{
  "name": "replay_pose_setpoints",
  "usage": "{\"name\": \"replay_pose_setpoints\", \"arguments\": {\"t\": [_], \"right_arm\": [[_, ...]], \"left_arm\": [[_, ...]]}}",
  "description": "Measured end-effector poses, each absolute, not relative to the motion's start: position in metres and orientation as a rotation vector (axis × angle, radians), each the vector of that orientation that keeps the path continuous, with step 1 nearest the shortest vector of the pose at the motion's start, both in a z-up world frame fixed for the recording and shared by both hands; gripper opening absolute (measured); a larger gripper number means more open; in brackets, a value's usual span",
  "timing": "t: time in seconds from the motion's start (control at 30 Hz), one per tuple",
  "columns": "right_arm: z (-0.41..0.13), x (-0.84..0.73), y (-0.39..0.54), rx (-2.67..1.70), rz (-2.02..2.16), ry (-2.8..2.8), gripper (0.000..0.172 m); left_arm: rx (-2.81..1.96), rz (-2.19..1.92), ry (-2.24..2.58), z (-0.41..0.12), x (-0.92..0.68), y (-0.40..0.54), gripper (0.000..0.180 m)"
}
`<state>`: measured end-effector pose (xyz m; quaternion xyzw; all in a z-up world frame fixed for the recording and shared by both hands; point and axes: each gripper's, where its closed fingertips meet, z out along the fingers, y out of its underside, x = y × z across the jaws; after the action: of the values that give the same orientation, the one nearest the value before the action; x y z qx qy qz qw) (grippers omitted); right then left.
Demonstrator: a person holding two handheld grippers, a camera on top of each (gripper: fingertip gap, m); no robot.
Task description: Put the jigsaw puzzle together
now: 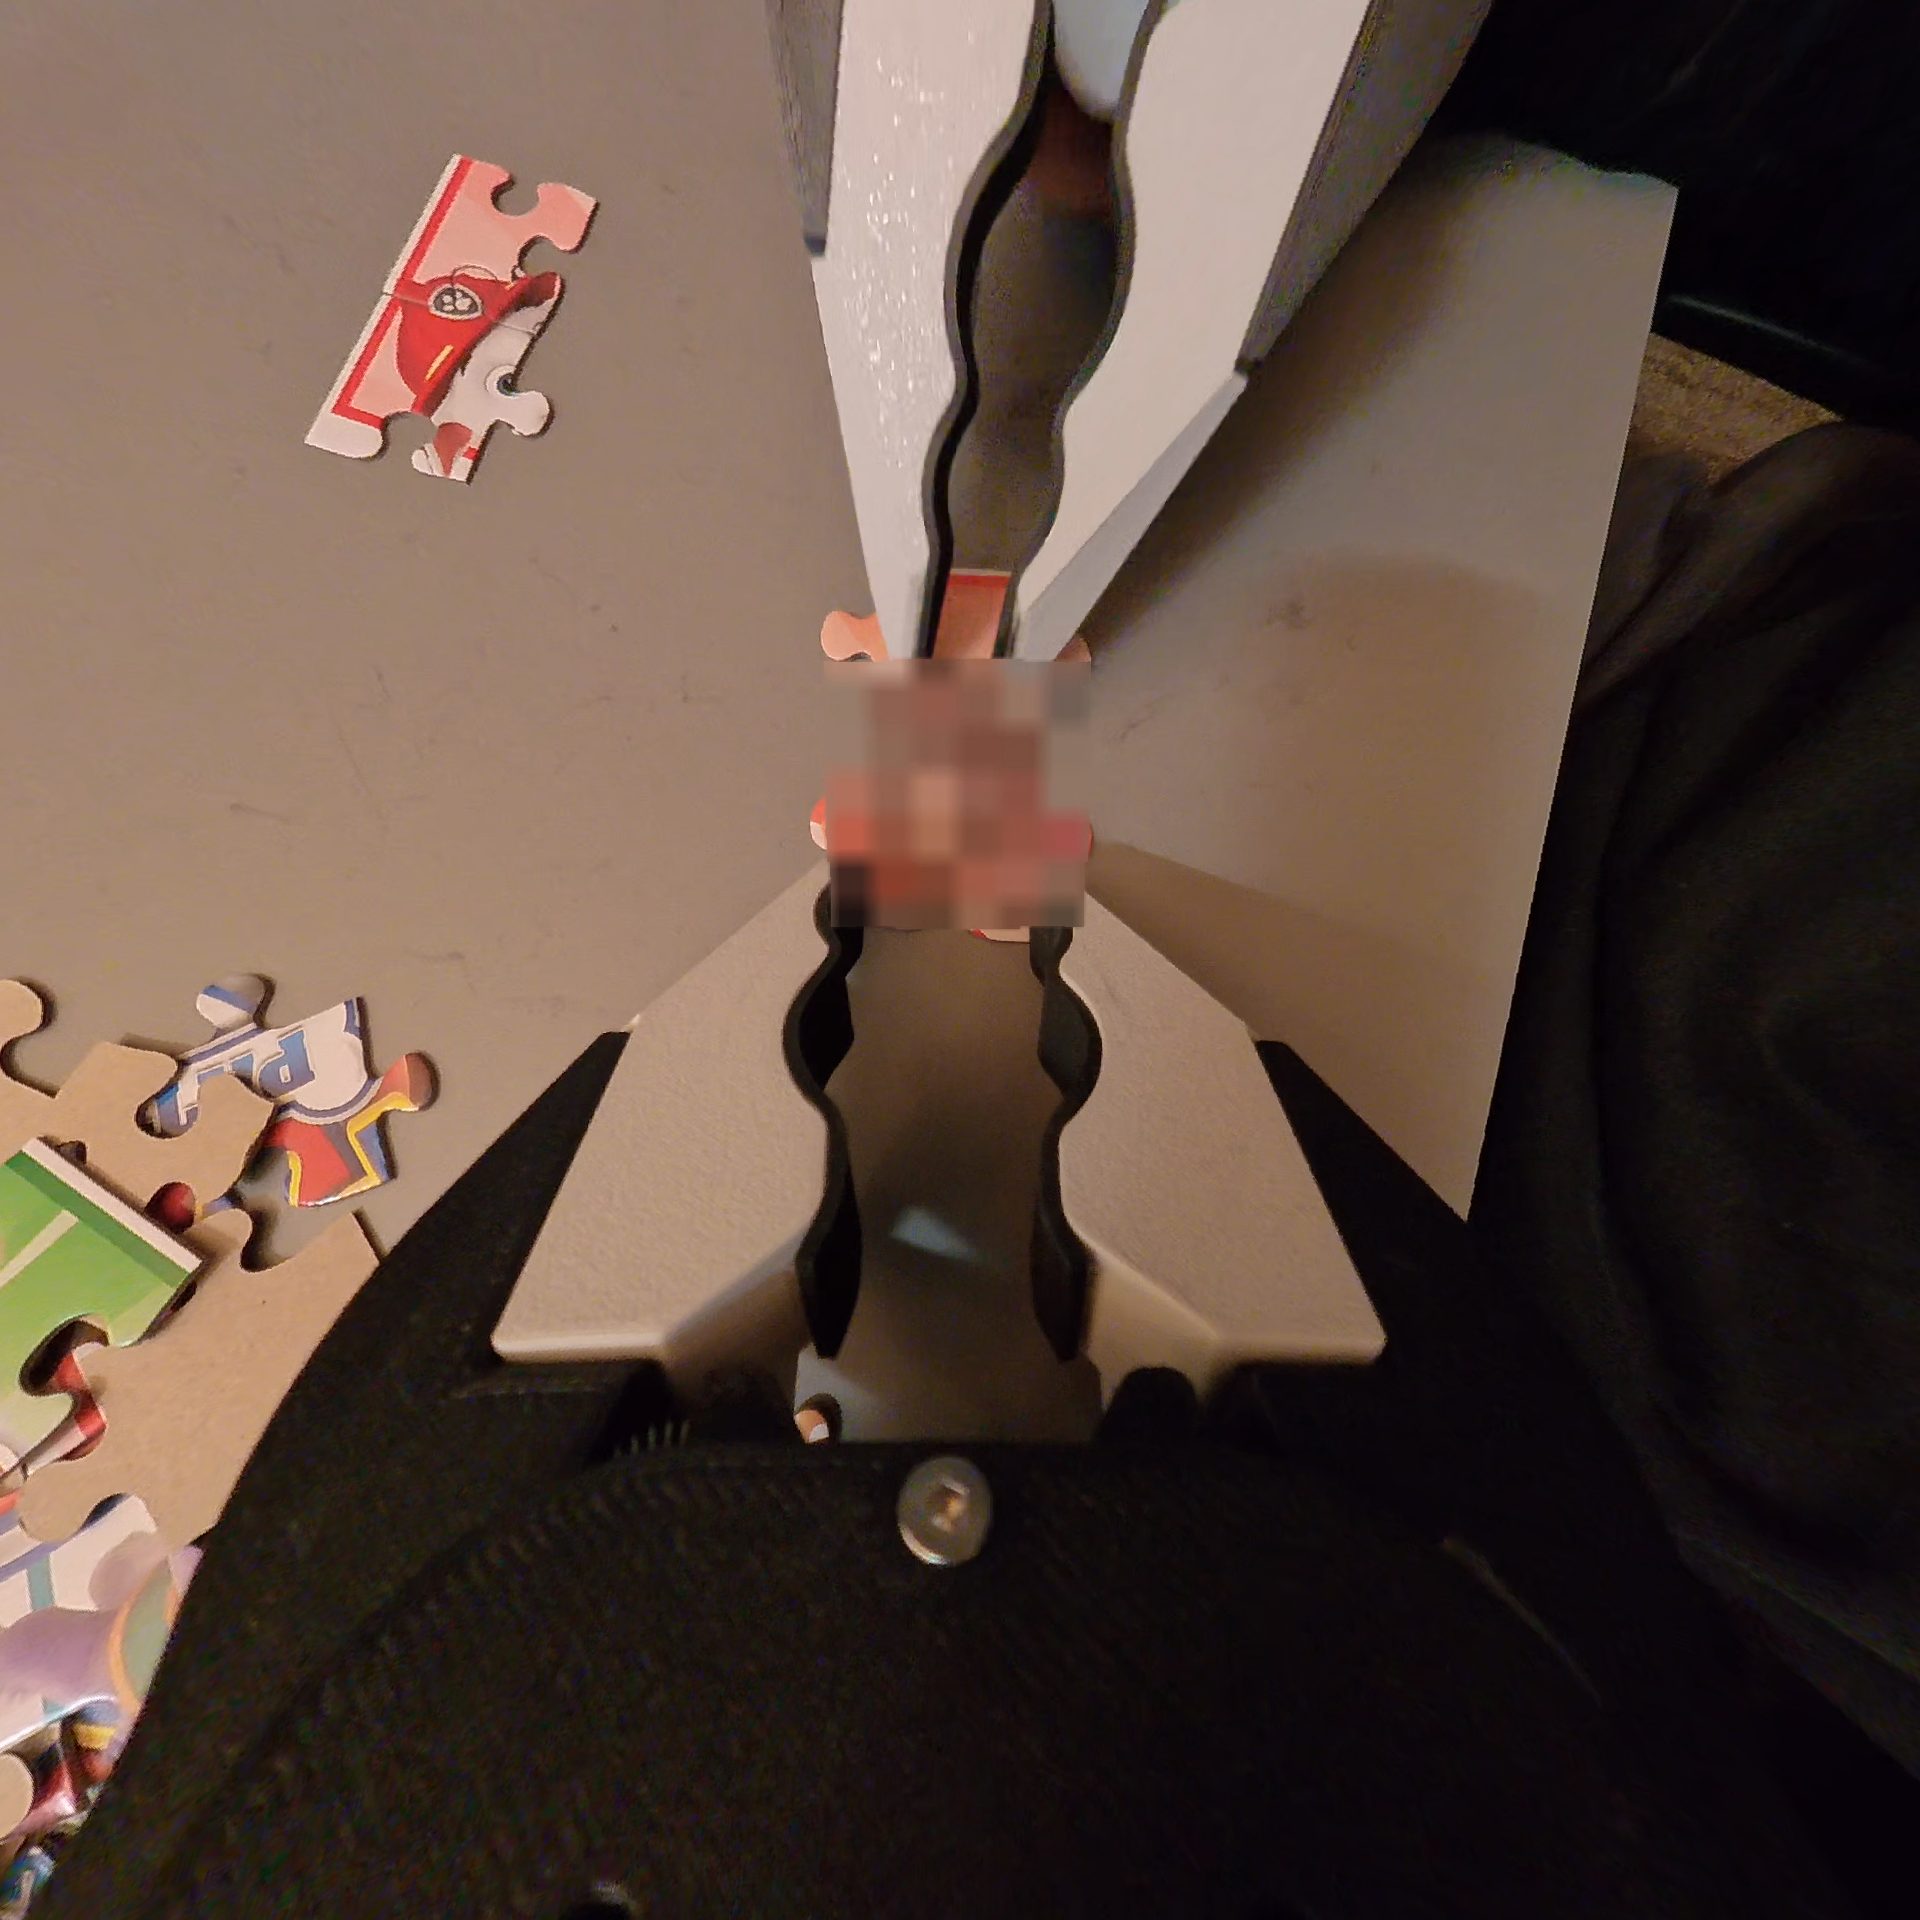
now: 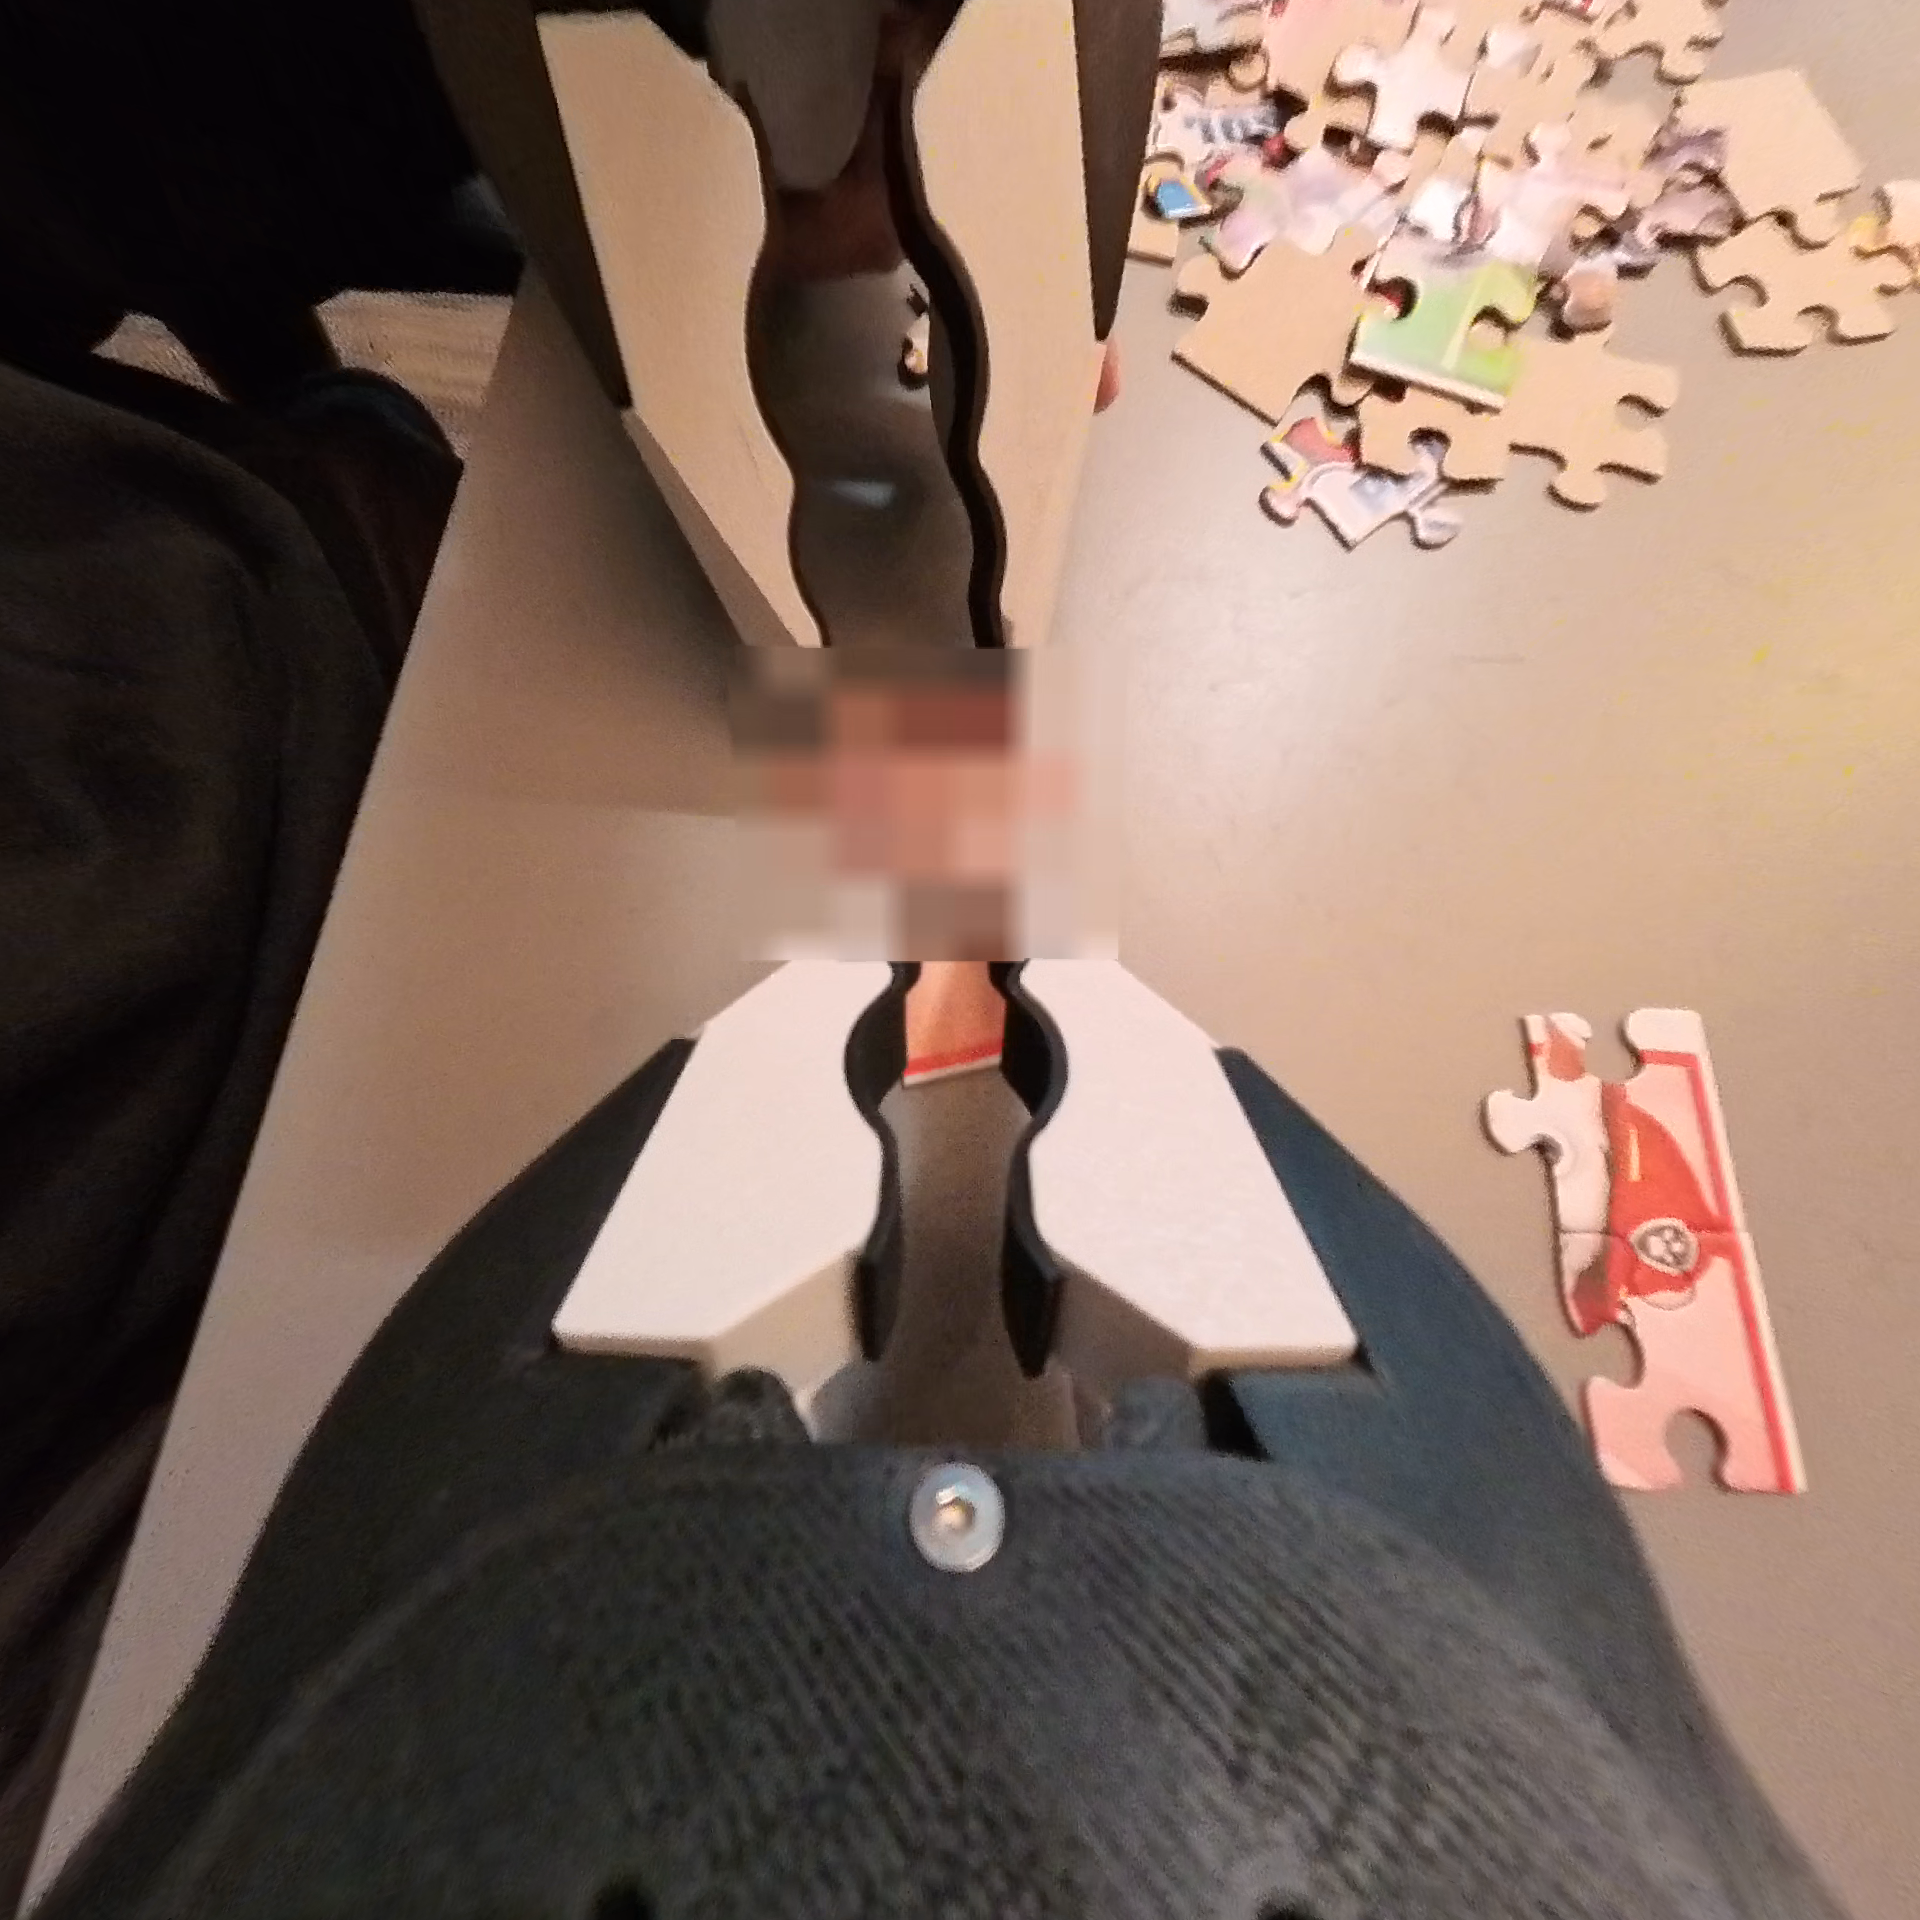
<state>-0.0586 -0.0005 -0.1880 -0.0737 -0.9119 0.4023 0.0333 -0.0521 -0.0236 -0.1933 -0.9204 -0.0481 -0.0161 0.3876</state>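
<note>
1. A mosaic patch covers the spot where the two grippers meet, so both sets of fingertips and most of the puzzle piece (image 1: pixel 854 636) between them are hidden; only a pink knob, a red-striped edge and a sliver near the left gripper show around the patch.
2. The left gripper (image 1: pixel 948 914) reaches the piece from one side. Its fingers (image 1: pixel 831 997) stand a moderate way apart, but their tips go under the patch – whether they press on the piece cannot be told.
3. The right gripper (image 2: pixel 951 966) faces it from the opposite side. Its fingers (image 2: pixel 1023 1023) are narrow, and the pink, red-edged end of the piece sits between the black pads, which close against its two sides.
4. The piece hangs above the grey table (image 1: pixel 416 727), near the table's edge, with dark cloth beyond.
5. The fingers are pale, flat-faced wedges with wavy black rubber liners, set in black textured bodies.
6. Two joined red-and-pink pieces (image 1: pixel 457 317) lie flat on the table, well apart from the grippers.
7. A loose pile of cardboard pieces (image 2: pixel 1455 260) – some brown side up, some printed – is cut off at the frame edge.
</note>
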Motion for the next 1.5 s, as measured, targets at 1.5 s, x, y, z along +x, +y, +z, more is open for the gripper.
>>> {"name": "replay_pose_setpoints", "arguments": {"t": [1.5], "right_arm": [[-0.190, -0.063, 0.002, -0.424, 1.264, -2.833, 0.016]], "left_arm": [[-2.347, -0.004, -0.112, -0.194, -0.052, -0.023, 0.030]]}}
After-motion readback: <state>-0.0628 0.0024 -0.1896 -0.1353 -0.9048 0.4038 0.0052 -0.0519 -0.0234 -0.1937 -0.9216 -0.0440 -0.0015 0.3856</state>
